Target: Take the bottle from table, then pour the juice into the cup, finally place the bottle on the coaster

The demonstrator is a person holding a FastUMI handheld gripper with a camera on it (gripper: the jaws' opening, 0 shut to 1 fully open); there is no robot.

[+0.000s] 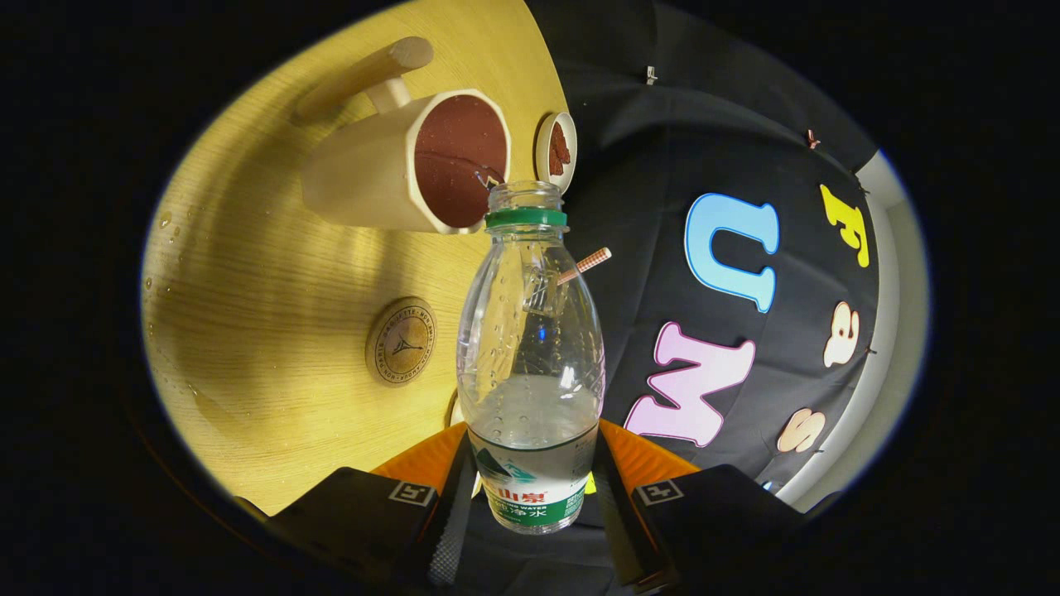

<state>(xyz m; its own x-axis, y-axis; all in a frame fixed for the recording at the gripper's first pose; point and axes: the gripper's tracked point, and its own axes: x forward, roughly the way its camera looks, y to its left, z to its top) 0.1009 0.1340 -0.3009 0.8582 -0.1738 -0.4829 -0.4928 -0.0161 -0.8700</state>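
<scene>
My gripper (530, 505) is shut on a clear plastic bottle (530, 348), both fingers pressing its labelled lower part. The bottle has no cap, a green neck ring and clear liquid in its lower part. The whole view is rolled sideways, so the bottle is held tilted. Its open mouth points at a cream cup (397, 165) with a wooden handle and a dark reddish-brown inside; the mouth is right at the cup's rim. A round wooden coaster (401, 341) with a printed emblem lies on the wooden table (265, 273), beside the bottle's body and apart from the cup.
A small round dish (556, 151) with something brown in it stands past the cup near the table's edge. A striped straw-like stick (585, 265) shows behind the bottle. Water drops lie on the table. The black cloth wall runs along the table's far side.
</scene>
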